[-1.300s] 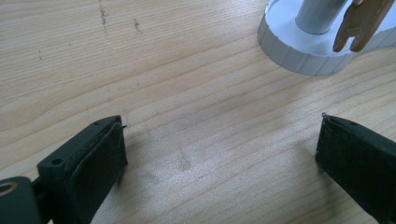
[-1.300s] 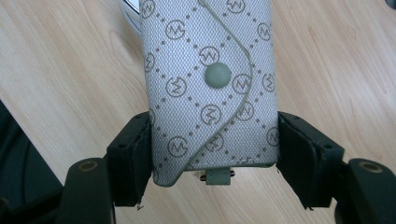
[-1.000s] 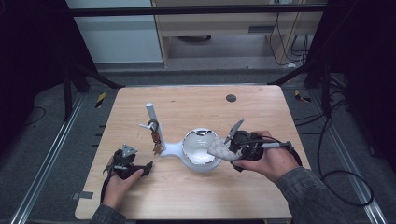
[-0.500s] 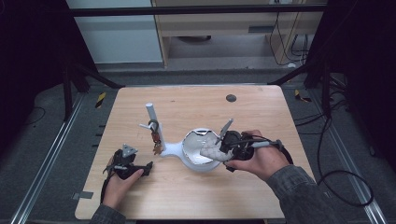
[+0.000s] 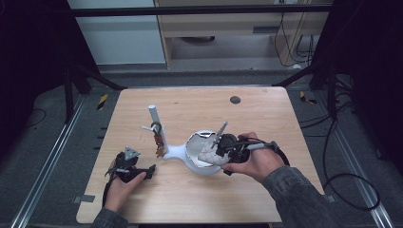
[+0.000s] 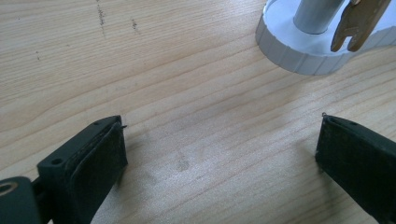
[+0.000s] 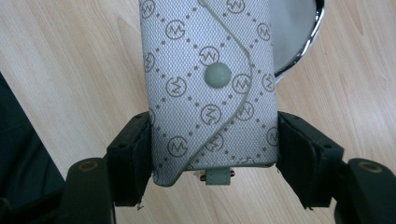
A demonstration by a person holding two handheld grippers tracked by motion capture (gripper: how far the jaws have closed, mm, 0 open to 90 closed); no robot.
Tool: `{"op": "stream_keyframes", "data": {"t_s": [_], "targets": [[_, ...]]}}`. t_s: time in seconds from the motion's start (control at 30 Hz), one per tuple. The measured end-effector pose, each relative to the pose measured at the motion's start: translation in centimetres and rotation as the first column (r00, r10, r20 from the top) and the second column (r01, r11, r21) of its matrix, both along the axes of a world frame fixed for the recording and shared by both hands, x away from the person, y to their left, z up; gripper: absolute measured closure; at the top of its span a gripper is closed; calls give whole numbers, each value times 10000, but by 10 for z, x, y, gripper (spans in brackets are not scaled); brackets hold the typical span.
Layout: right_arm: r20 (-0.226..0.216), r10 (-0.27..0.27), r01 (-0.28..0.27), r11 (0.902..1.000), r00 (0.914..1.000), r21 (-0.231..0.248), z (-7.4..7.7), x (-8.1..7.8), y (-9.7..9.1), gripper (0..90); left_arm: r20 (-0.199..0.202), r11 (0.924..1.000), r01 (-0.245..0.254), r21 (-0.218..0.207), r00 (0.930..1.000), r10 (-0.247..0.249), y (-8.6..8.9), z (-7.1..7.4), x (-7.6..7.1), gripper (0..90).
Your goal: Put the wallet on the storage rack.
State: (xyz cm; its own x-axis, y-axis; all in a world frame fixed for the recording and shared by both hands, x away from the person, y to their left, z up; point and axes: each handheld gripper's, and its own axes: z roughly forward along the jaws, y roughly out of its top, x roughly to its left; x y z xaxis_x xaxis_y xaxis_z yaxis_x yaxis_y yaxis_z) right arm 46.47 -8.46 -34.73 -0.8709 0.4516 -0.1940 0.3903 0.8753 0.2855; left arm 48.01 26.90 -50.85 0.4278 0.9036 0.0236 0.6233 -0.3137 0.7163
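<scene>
Pouch clamped in my right hand-held gripper, over the bowl of the stand.

My right hand-held gripper [image 7: 212,154] grips the grey monogram-patterned fabric pouch with a snap flap [image 7: 210,88] by its two long sides, its far end over the white round bowl [image 5: 202,153] at 5 o'clock from the centre of the pale wooden worktop [image 5: 266,114]. At 9 o'clock from the bowl stands the white post [image 5: 155,118] with a brass key [image 6: 359,23]. My left hand-held gripper [image 6: 219,154], jaws wide and holding nothing, rests at 8 o'clock.
</scene>
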Motion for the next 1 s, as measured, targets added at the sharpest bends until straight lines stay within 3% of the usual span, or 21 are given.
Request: {"op": "stream_keyframes", "data": {"t_s": [0.5, 1.0], "targets": [[-372, -48, 23, 9978, 9993, -667, -12, 19, 21, 323, -20, 10000, 48, 18, 10000, -48, 0, 0, 0, 11], [-594, -378, 327, 9958, 9975, -852, -17, 39, 30, 322, -29, 10000, 75, 14, 10000, -75, 0, 0, 0, 11]]}}
